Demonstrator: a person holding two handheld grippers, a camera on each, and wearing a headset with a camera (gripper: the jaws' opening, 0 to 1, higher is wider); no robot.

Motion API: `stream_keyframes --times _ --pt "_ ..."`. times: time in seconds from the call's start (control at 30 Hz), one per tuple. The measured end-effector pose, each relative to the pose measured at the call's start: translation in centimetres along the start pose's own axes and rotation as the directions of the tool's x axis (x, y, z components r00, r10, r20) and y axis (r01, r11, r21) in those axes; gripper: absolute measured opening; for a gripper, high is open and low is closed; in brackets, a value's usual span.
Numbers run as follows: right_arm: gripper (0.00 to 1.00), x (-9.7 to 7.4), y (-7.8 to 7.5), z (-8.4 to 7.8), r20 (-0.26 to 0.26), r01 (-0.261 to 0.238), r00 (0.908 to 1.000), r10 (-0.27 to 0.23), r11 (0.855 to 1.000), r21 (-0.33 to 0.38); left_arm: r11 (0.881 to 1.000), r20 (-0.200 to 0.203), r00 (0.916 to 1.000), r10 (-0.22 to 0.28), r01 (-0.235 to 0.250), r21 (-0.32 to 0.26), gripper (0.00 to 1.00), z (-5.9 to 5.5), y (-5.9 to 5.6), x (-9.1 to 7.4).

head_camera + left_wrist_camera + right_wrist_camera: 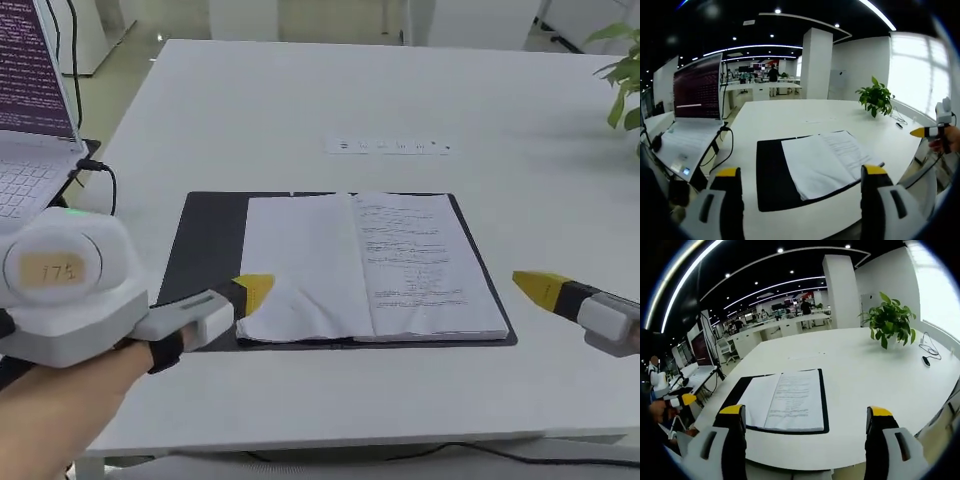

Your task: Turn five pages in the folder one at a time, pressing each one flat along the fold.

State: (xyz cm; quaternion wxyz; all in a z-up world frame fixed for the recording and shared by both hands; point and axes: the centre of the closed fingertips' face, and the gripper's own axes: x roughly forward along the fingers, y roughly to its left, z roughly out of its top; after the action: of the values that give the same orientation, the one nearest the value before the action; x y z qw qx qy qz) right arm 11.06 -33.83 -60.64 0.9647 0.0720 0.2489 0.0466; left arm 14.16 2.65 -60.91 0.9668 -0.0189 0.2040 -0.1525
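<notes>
1. We see the folder point(400, 265) lying open on the white table point(300, 90) before us.
2. Our left gripper point(800, 172) stands with jaws wide apart, empty.
3. Our right gripper point(805, 412) likewise gapes, holding nothing.

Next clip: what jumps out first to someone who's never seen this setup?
The open folder lies flat on the white table, white pages on a black cover. The yellow-tipped left gripper sits by the left page's near corner; the right gripper hangs off the folder's right side, both with jaws apart. A laptop sits far left.
</notes>
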Motion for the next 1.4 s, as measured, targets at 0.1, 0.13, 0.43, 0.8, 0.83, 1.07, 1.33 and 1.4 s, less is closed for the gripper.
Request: stream_keyframes --times 0.1,0.13,0.43,0.8,0.83,1.07,1.33,1.4 --pt "1.00 0.6 0.4 0.2 0.000 -0.012 0.9999 0.012 1.000 -0.027 1.000 0.002 1.0000 0.006 -0.006 0.004 0.99 0.0 0.2 -0.1" --pt "1.00 0.7 0.5 0.2 -0.006 -0.016 0.9999 0.015 0.999 -0.029 1.000 -0.002 1.0000 0.007 -0.007 0.003 0.99 -0.1 0.2 0.0" --pt "1.00 2.2 1.9 -0.7 -0.035 -0.056 0.9978 0.056 0.998 -0.016 1.000 -0.041 0.9991 0.014 -0.014 -0.006 0.98 -1.3 0.3 0.4" --pt "0.98 2.6 1.2 -2.5 -0.073 -0.081 0.9938 0.083 0.996 0.034 0.998 -0.083 0.9948 -0.059 0.061 0.024 0.87 -1.3 -3.5 2.9" --pt "0.98 2.5 1.2 -2.5 -0.070 -0.083 0.9938 0.086 0.996 0.043 0.997 -0.086 0.9939 -0.068 0.071 0.027 0.87 -1.3 -3.9 3.2" --pt "0.97 2.3 0.7 -2.9 -0.061 -0.097 0.9929 0.102 0.992 0.080 0.982 -0.125 0.9787 -0.163 0.173 0.071 0.76 -1.8 -8.8 5.7" --pt "0.92 2.1 0.8 -3.5 -0.058 -0.140 0.9875 0.147 0.984 0.108 0.958 -0.160 0.9555 -0.248 0.267 0.109 0.70 -2.4 -14.0 8.7" --pt "0.88 2.0 1.4 -3.7 -0.063 -0.178 0.9801 0.188 0.974 0.138 0.952 -0.178 0.9483 -0.263 0.285 0.114 0.68 -2.7 -15.1 9.4"
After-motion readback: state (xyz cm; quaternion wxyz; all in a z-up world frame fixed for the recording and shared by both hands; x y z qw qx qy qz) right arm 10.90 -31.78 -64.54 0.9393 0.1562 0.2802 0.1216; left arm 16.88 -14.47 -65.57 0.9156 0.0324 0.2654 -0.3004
